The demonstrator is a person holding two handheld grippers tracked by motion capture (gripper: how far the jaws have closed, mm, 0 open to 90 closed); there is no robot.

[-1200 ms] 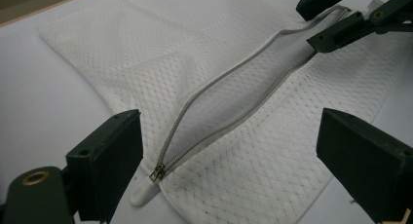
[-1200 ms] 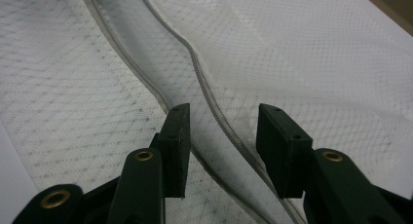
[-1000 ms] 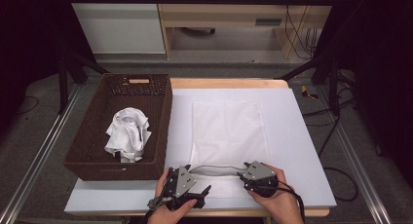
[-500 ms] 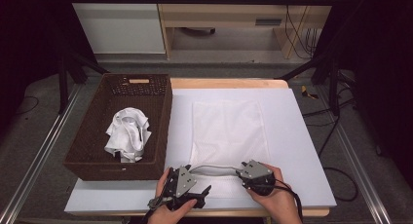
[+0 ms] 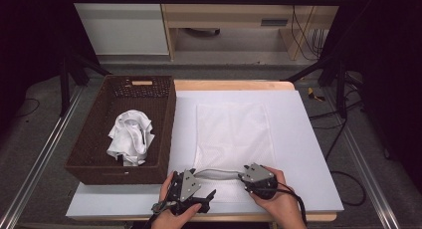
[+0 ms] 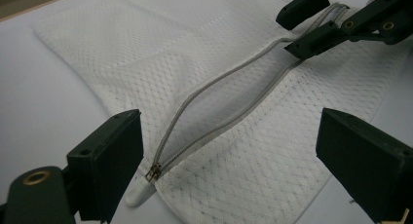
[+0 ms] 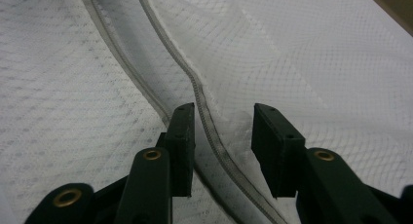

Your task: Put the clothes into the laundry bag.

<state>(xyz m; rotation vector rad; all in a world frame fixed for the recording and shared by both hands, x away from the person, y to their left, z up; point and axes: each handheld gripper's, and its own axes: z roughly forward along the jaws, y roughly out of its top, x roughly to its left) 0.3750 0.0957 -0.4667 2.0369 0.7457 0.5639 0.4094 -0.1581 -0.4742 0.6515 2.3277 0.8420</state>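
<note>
A flat white mesh laundry bag is laid on the white table surface, to the right of a dark brown woven wicker basket in which a crumpled white cloth is contained. The bag's near edge, along which a grey zipper runs, is positioned between the two hand-held tools at the front of the table. The zipper is seen unzipped, its two rows of teeth parted into a narrow slit, and a small metal zipper pull is located at the closed end of that slit. The left gripper is held at the left end of the bag's near edge; in the left gripper view its jaws are spread wide and nothing is clamped, with the zipper pull lying on the table between them, close to the left jaw. The right gripper is held at the right end of the opening. In the right gripper view its jaws are set on either side of one zipper row and the mesh edge; a gap is visible between the pads and the fabric, so the bag is straddled but not pinched. These jaws have just been opening slightly, with the zipper edge between them.
</note>
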